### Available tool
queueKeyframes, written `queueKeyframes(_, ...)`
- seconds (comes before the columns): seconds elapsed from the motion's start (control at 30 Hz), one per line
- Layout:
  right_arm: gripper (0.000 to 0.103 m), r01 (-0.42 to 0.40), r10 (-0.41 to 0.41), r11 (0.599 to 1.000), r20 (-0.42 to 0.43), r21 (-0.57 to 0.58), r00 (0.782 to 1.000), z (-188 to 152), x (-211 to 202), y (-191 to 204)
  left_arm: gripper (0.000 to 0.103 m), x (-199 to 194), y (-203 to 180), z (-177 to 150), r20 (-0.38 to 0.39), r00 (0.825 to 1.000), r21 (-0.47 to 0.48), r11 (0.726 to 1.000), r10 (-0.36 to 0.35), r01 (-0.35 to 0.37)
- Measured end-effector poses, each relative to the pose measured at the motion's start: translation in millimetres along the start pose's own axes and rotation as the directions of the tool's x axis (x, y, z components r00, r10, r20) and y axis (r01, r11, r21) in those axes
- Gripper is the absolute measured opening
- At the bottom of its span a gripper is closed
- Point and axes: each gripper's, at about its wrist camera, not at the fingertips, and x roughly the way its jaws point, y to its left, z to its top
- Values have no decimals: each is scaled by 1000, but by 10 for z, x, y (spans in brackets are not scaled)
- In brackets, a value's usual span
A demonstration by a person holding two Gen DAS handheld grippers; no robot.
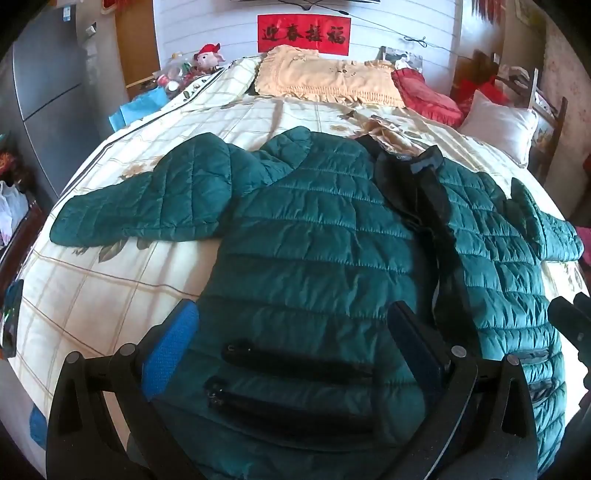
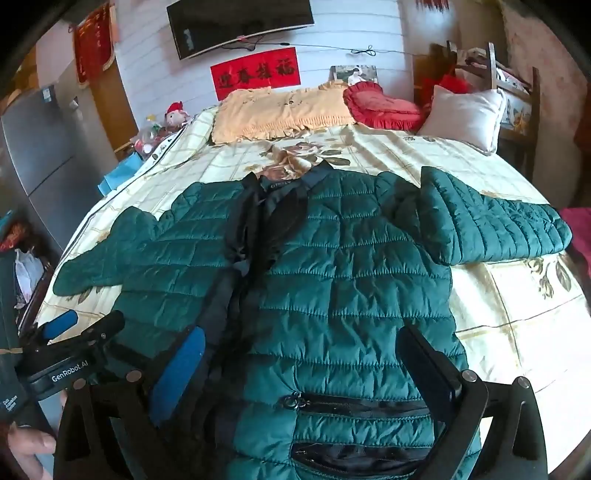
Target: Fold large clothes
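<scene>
- A dark green quilted jacket (image 1: 314, 229) lies spread flat, front side up, on a bed (image 1: 110, 288), filling the middle and lower part of both wrist views.
- Its front opening, lined in black, runs from the collar (image 2: 280, 181) down toward the hem; two black zip pockets (image 1: 295, 363) show at the bottom centre of the left wrist view.
- One sleeve (image 1: 147, 199) reaches out to the left of the frame, the other sleeve (image 2: 491, 218) to the right, both lying on the bedspread.
- The left gripper (image 1: 295, 332) hangs over the hem at the bottom of its frame, jaws spread wide, nothing held between them.
- The right gripper (image 2: 303, 354) hangs likewise over the lower jacket, jaws wide and holding nothing.
- At the upper edge lie a yellow frilled pillow (image 1: 325, 77), a red cushion (image 2: 380, 101) and a white pillow (image 2: 465, 114).
- A red banner (image 1: 303, 33) hangs on the wall above.
</scene>
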Motion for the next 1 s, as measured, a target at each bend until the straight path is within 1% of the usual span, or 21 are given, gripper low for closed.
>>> queueKeyframes(0.1,103,16,-16,1000,3,-16,1000,-1,2,1,102,9,-1,-10,-6,1000,-3,1000,-5,5)
queueKeyframes(0.13,103,24,-24,1000,3,-16,1000,-18,-2,92,102,12,-1,-12,-7,1000,-3,1000,-5,5)
queueKeyframes(0.23,103,10,-10,1000,1,-7,1000,-30,9,33,102,16,10,-18,-10,1000,-5,1000,-8,8)
queueKeyframes(0.37,103,37,-37,999,0,-11,999,-49,59,80,102,17,6,-24,-10,1000,-5,1000,-9,9)
queueKeyframes(0.57,103,52,-52,999,-6,-4,999,-52,103,59,102,9,7,-21,-13,1000,-8,1000,-18,18)
queueKeyframes(0.6,103,30,-30,999,3,12,1000,-40,96,44,102,15,-6,-15,-13,1000,-7,1000,-21,21)
queueKeyframes(0.67,103,20,-20,1000,16,24,1000,-31,110,29,102,18,-22,-16,-13,1000,-5,1000,-25,25)
queueKeyframes(1.0,103,37,-38,999,8,24,999,-41,182,19,102,58,-78,-26,-21,999,6,999,-45,45)
